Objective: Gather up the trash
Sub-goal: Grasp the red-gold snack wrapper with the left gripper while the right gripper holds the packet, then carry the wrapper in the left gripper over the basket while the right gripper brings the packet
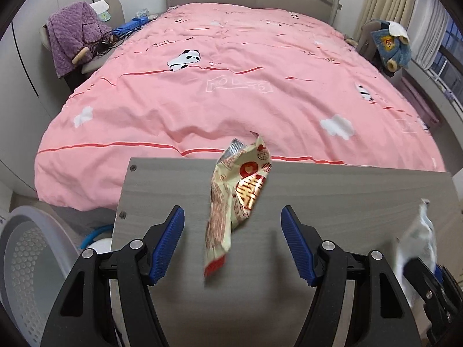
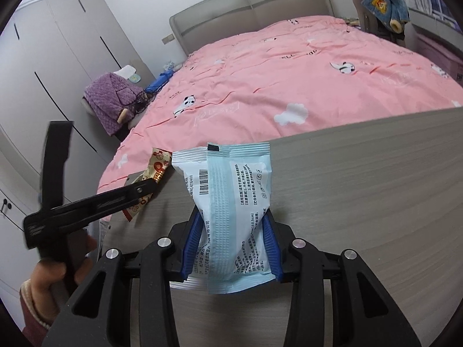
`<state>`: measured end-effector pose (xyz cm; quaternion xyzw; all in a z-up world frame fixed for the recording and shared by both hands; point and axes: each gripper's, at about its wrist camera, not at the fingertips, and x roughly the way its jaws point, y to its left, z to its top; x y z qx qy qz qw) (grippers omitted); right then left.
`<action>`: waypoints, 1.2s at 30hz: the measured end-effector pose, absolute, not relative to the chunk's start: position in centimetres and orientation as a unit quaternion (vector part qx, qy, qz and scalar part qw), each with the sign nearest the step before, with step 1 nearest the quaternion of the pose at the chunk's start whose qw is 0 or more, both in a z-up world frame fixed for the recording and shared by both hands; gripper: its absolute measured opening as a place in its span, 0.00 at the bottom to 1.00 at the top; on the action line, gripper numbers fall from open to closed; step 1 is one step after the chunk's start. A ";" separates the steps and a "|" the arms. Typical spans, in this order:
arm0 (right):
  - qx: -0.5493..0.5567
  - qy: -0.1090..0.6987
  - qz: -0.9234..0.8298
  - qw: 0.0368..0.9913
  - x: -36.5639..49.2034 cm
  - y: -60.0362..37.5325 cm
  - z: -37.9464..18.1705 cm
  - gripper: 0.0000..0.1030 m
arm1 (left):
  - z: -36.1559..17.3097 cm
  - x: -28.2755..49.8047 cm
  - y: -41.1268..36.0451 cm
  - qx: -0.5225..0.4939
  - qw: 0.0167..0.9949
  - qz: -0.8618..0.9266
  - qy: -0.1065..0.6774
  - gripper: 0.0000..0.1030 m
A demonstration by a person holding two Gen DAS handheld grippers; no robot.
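A cream and red snack wrapper [image 1: 235, 199] hangs between the blue pads of my left gripper [image 1: 233, 225], touching neither pad, over the grey wooden table [image 1: 332, 202]; it looks blurred. The left gripper is open. The wrapper also shows in the right wrist view [image 2: 157, 170] beside the left gripper's arm [image 2: 95, 205]. My right gripper [image 2: 233, 231] is shut on a light blue and white packet [image 2: 231, 202] and holds it upright above the table [image 2: 376, 202]. The packet shows at the right edge of the left wrist view [image 1: 416, 243].
A white perforated basket [image 1: 29, 260] stands on the floor at the lower left of the table. A bed with a pink quilt [image 1: 231, 86] lies beyond the table. Chairs with clothes stand at both sides of the bed: purple [image 1: 72, 37] and blue [image 1: 390, 43].
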<state>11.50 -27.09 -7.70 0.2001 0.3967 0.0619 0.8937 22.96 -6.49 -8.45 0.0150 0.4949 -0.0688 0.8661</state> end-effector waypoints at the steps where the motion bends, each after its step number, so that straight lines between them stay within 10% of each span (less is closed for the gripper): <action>1: 0.204 0.397 0.063 0.893 11.4 -27.3 -7.7 0.38 | -8.6 23.2 -6.8 0.020 0.866 -0.066 0.496 0.65; 5: 0.210 0.395 0.068 0.892 11.3 -27.6 -7.8 0.38 | -9.0 24.0 -7.5 0.034 0.866 -0.061 0.495 0.61; 9: 0.215 0.392 0.069 0.892 11.1 -27.8 -7.7 0.38 | -9.6 24.1 -7.7 0.035 0.859 -0.069 0.505 0.29; 12: 0.214 0.390 0.069 0.893 11.1 -27.8 -7.6 0.38 | -9.7 23.7 -7.6 0.035 0.860 -0.071 0.504 0.25; 36: 0.143 0.395 0.175 0.890 8.4 -15.1 -4.1 0.38 | -1.6 7.7 6.5 -0.005 0.915 0.000 0.404 0.24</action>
